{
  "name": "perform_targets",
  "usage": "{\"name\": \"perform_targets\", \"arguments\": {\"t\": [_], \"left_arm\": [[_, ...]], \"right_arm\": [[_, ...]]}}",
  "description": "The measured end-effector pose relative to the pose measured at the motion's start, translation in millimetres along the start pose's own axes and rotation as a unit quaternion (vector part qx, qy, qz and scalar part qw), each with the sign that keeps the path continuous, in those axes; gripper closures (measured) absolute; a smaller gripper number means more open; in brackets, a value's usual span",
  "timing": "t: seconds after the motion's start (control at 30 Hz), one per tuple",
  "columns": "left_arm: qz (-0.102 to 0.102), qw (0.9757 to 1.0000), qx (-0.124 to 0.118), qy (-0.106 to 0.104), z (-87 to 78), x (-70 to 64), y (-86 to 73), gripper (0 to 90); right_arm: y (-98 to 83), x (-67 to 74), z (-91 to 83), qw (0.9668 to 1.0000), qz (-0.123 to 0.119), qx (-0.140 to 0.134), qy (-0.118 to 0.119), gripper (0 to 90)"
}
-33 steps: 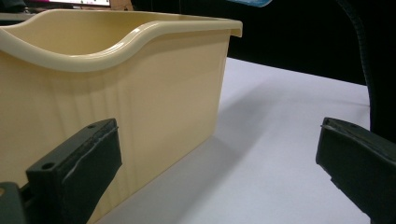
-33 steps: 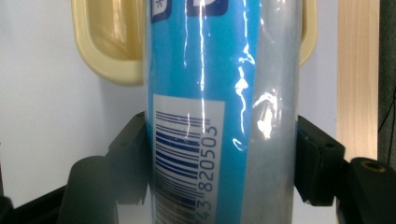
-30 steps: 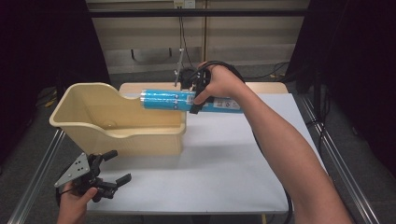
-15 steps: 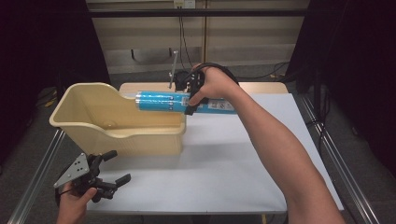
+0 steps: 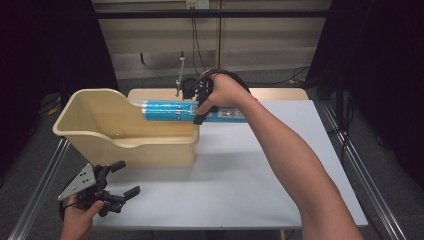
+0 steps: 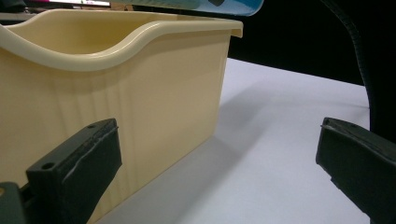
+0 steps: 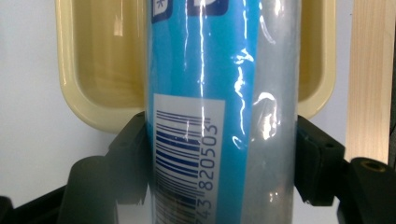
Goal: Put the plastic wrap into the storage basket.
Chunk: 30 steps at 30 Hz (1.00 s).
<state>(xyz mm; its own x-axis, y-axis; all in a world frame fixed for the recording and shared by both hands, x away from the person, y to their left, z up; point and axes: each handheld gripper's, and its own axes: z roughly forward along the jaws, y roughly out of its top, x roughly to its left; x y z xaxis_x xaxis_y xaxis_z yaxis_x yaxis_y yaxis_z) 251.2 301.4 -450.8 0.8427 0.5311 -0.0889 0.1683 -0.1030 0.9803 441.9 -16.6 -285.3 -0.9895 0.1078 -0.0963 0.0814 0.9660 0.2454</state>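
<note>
While the right gripper (image 5: pixel 199 107) is clenching the blue tube (image 5: pixel 167 111) level above the bin (image 5: pixel 125 145) at upper left of centre, the left gripper (image 5: pixel 111 192) is idling released at lower left. Judging by this, placing is under way, calling next for lowering the tube inside the bin.

tube (image 7: pixel 219 93): glossy blue plastic wrap
bin (image 5: pixel 100 120): smooth cream plastic
table (image 5: pixel 260 170): matt white
jaws: matt black

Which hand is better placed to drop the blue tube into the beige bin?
Right. The right gripper is shut on the blue tube, held level over the beige bin. The left gripper hangs open and empty at the table's near edge.
</note>
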Motion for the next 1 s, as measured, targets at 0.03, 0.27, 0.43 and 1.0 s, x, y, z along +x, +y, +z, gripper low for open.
{"name": "perform_targets", "arguments": {"t": [0.03, 0.27, 0.43, 1.0], "left_arm": [[0.006, 1.0, 0.004, -0.001, -0.1, 0.8, 0.3, 0.0], [0.003, 1.0, 0.0, 0.0, 0.2, -0.3, 0.6, 0.0], [0.006, 1.0, 0.003, 0.0, -0.3, 0.3, 0.5, 0.0], [0.001, 1.0, -0.001, 0.002, 0.6, 0.6, 0.4, 0.0]], "right_arm": [[0.5, -0.2, 0.5, 1.0, 0.0, -0.001, 0.004, 32.5], [5.5, -1.7, 3.7, 1.0, -0.002, -0.001, 0.003, 32.4], [7.5, -1.7, 5.7, 1.0, -0.003, 0.001, 0.002, 32.4], [19.6, -0.8, 11.4, 0.9999, -0.007, -0.006, 0.005, 32.3]]}}
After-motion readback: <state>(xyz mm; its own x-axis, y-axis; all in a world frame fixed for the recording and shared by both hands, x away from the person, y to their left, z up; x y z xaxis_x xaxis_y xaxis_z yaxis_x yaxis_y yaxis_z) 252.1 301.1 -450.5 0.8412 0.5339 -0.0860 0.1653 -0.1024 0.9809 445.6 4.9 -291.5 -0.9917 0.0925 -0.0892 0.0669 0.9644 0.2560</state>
